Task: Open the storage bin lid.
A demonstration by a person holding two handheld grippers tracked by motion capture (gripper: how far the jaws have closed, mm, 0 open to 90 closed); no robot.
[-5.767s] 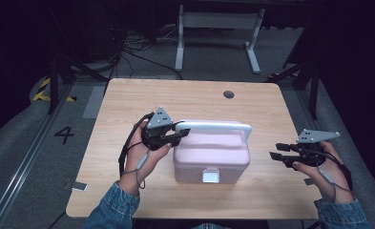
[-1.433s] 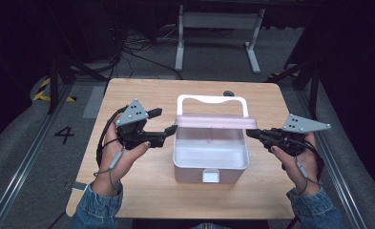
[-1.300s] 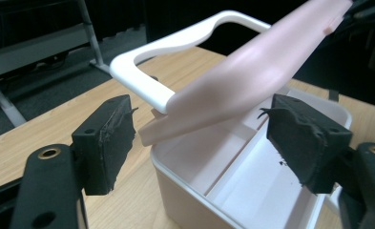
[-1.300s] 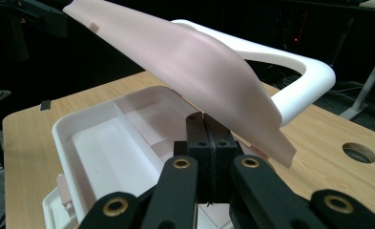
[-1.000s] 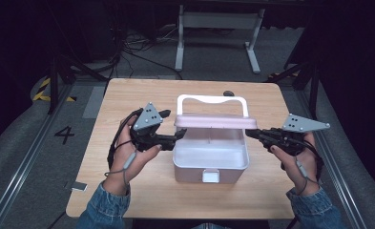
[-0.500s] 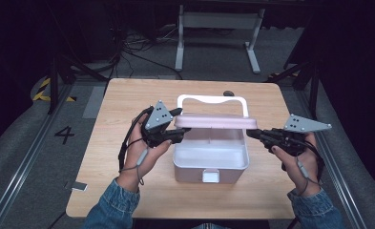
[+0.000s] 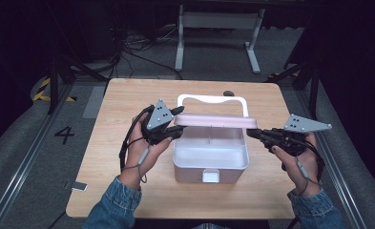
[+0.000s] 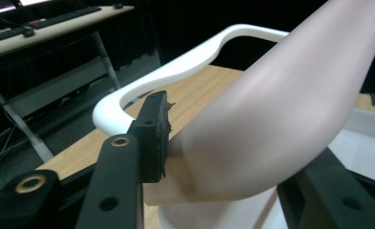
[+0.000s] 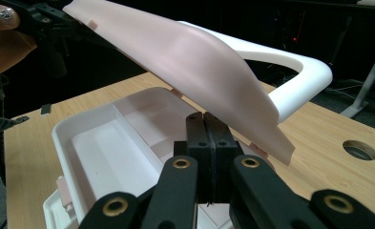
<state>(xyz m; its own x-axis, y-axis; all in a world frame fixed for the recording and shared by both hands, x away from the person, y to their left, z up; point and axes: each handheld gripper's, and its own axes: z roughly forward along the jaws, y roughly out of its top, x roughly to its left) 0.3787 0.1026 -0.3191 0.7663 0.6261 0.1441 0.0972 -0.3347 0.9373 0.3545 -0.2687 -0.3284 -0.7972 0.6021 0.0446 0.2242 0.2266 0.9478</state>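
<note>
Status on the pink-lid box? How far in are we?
Done: latch undone, pink lid raised; white box looks empty. In hand: left claw spans the lid's end; right claw is shut near its other end. Left: lid is not laid fully back, judging from its position.

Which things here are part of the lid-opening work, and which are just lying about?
In the job: pink lid, white box, white handle, left gripper, right gripper.

Lying about: small dark item at the table's near-left edge; round hole in the table.
</note>
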